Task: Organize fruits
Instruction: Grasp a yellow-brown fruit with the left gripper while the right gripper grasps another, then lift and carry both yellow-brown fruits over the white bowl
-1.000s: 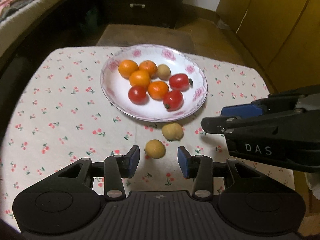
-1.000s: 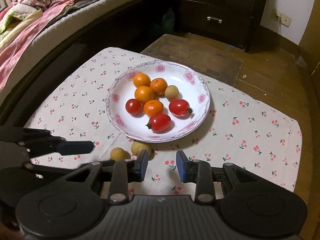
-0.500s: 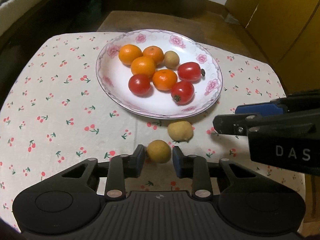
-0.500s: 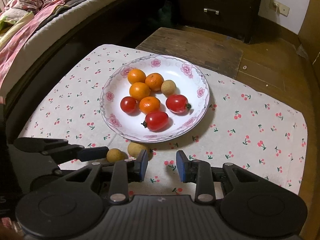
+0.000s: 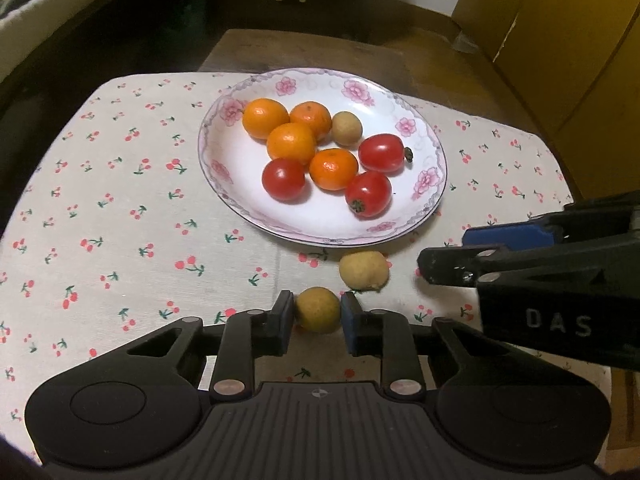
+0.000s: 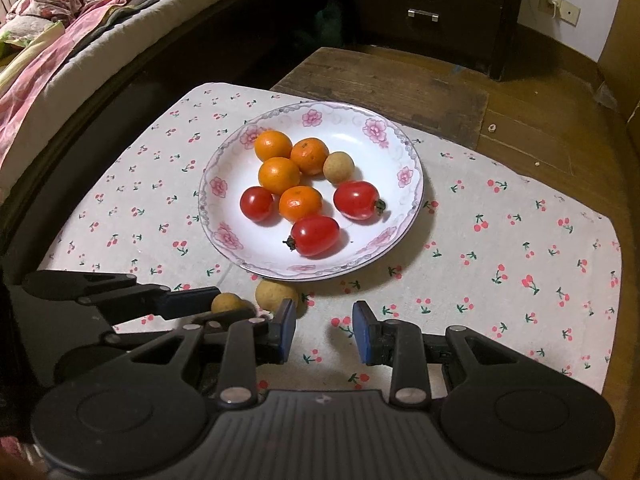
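My left gripper (image 5: 317, 312) is shut on a small tan round fruit (image 5: 317, 309) at cloth level, just in front of the plate; the fruit also shows in the right wrist view (image 6: 225, 303) between the left fingers. A second tan fruit (image 5: 363, 270) (image 6: 275, 293) lies on the cloth beside it. The white flowered plate (image 5: 248, 208) (image 6: 408, 148) holds several oranges, three red tomatoes and one tan fruit (image 5: 347, 128). My right gripper (image 6: 324, 330) is open and empty over the cloth, right of the loose fruit; it shows in the left wrist view (image 5: 456, 256).
A cherry-print cloth (image 5: 120, 208) covers the small table. A bed (image 6: 60, 48) runs along the left. A dark dresser (image 6: 436, 12) and a wooden platform (image 6: 380, 84) stand behind. Yellow cabinets (image 5: 560, 40) are at the right.
My left gripper moved forward around the nearer tan fruit and closed on it. The right gripper stayed open and shifted slightly.
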A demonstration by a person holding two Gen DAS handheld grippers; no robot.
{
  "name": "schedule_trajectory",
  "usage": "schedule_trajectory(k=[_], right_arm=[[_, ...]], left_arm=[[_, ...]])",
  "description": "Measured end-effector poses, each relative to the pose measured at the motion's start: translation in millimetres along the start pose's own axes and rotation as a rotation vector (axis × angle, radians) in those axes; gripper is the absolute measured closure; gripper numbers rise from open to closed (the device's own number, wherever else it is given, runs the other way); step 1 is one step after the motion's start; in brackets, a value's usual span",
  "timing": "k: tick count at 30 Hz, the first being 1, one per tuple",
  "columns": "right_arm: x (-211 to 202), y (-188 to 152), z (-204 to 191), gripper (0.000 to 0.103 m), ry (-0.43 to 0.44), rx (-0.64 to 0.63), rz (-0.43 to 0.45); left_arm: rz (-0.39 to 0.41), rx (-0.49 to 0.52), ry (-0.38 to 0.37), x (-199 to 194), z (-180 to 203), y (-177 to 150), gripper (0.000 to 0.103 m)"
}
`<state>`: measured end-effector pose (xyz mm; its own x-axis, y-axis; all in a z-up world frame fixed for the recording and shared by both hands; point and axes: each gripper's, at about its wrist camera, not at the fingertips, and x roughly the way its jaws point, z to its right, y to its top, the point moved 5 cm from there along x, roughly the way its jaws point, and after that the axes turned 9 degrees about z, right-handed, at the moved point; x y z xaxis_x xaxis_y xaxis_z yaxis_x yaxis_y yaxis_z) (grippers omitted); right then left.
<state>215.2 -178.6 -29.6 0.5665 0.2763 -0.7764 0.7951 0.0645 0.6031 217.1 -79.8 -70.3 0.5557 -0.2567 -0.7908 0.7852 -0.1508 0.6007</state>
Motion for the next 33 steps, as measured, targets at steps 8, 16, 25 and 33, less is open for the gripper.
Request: schedule_trajectory(k=[8,16,25,33], right_arm=[[11.3,-3.8,-8.0,0.072,0.017,0.001,-0.030],[25.2,-1.4,-16.3,0.062,0.023,0.012,-0.053],[46.2,-2.4,-28.4,0.062,0.028,-0.015,-0.056],[47.1,-3.8,-34.4,0.074,0.014,-0.080,-0.045]], left_arm=[[-0.022,0.029,0.021,-18.4,-16.5,-9.2,0.070],[-0.021,0.003,-0.004,-23.4,-23.6,-7.7,0.070],[-0.042,-0.004,-0.004,-19.9,-27.1,-12.4,0.070],[-0.044,0.003,-0.006,-21.1,-26.3,-12.2,0.069]])
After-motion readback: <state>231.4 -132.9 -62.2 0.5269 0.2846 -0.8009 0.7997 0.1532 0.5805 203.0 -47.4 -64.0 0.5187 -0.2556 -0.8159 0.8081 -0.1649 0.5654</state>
